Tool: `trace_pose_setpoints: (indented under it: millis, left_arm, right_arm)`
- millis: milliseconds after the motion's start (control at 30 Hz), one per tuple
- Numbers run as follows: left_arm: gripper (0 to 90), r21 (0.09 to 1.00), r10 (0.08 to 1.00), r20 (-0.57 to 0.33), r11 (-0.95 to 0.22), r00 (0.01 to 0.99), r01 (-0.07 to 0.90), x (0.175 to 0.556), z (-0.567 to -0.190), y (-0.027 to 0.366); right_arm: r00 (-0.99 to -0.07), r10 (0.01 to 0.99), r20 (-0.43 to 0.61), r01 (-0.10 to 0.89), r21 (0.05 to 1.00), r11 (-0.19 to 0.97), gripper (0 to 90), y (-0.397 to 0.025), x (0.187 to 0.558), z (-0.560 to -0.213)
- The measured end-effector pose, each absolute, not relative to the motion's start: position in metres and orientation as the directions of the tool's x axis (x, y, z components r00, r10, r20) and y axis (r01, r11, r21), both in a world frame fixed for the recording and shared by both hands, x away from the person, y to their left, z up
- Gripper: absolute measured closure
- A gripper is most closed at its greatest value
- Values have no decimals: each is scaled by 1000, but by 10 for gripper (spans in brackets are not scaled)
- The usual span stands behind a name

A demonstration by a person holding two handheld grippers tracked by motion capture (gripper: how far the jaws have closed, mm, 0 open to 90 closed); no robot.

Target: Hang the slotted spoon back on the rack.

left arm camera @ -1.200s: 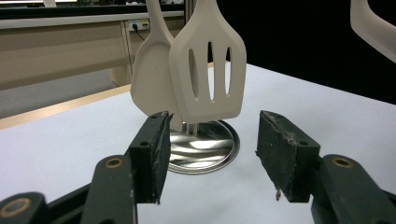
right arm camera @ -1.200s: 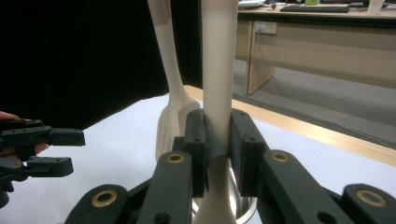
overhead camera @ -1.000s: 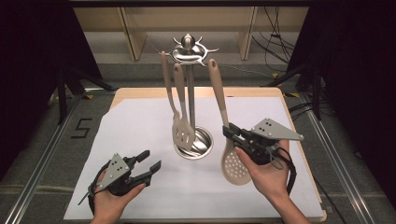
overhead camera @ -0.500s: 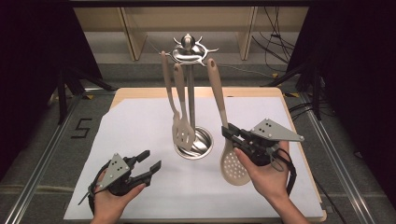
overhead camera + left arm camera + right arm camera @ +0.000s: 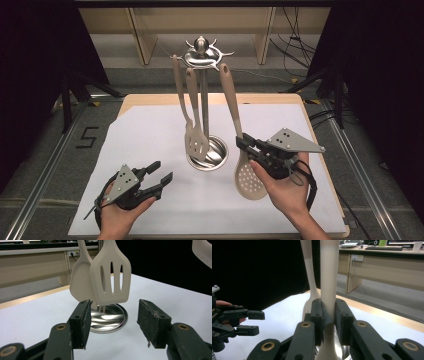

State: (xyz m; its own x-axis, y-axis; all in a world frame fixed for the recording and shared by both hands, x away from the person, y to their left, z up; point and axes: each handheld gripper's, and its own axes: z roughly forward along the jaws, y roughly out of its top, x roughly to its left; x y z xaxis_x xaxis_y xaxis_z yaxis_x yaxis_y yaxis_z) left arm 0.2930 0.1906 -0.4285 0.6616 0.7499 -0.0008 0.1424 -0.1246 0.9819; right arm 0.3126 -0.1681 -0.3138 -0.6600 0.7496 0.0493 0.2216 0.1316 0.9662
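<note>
While the right tongs (image 5: 246, 144) clamp the skimmer's (image 5: 250, 176) handle beside the rack (image 5: 202, 55), a steady lift suits; left tongs (image 5: 159, 175) gape, idle.

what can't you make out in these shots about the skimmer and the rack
- Right gripper view: the skimmer head is cut off by the bottom edge, below the right hand-held gripper shut on its handle.
- High view: whether the skimmer's top end hangs on the rack or rests beside a hook is too small to tell.
- Left gripper view: the slotted turner and the spatula behind it lose their handles at the top edge.
</note>
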Motion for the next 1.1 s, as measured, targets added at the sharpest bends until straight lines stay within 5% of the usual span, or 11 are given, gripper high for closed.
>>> trace_pose_setpoints:
  millis: [1100]
  left_arm:
    - [438,982,751,-5,-121,660,144,292,-428,191]
  right_arm:
    - [-664,745,63,263,952,154,789,-159,320,-317]
